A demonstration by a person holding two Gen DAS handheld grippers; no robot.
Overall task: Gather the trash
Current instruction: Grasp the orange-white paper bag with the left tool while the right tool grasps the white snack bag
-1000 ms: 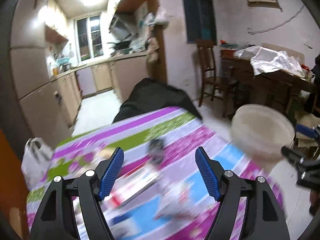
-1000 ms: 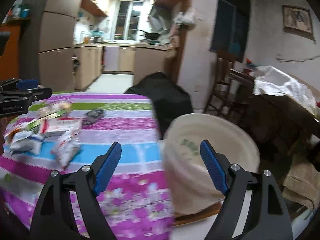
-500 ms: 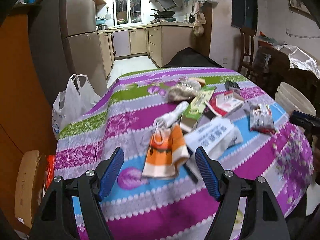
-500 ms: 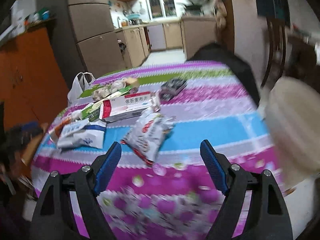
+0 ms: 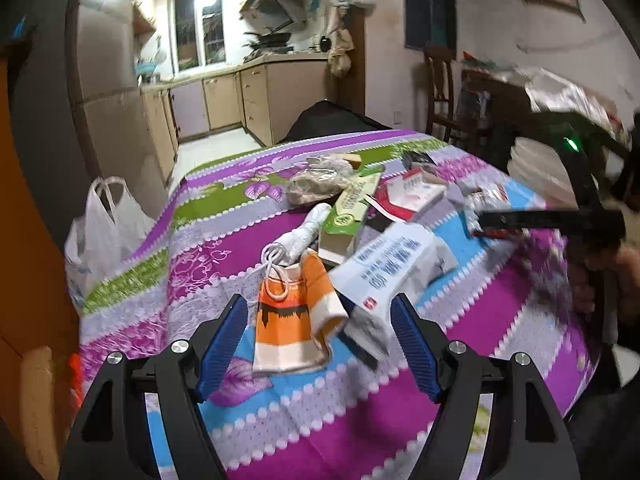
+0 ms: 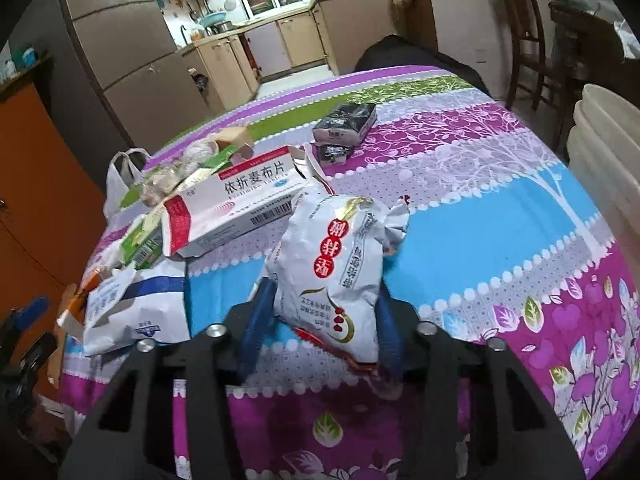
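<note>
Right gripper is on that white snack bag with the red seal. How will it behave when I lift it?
The white snack bag looks crinkled and puffy, so it will probably crush and flop rather than hold shape. It seems light for its size. Its glossy film may slip between the right gripper fingers, which pinch only its lower end; the top could droop.

home kitchen, cabinets [image 5: 224,100], range hood [image 5: 272,12]
</note>
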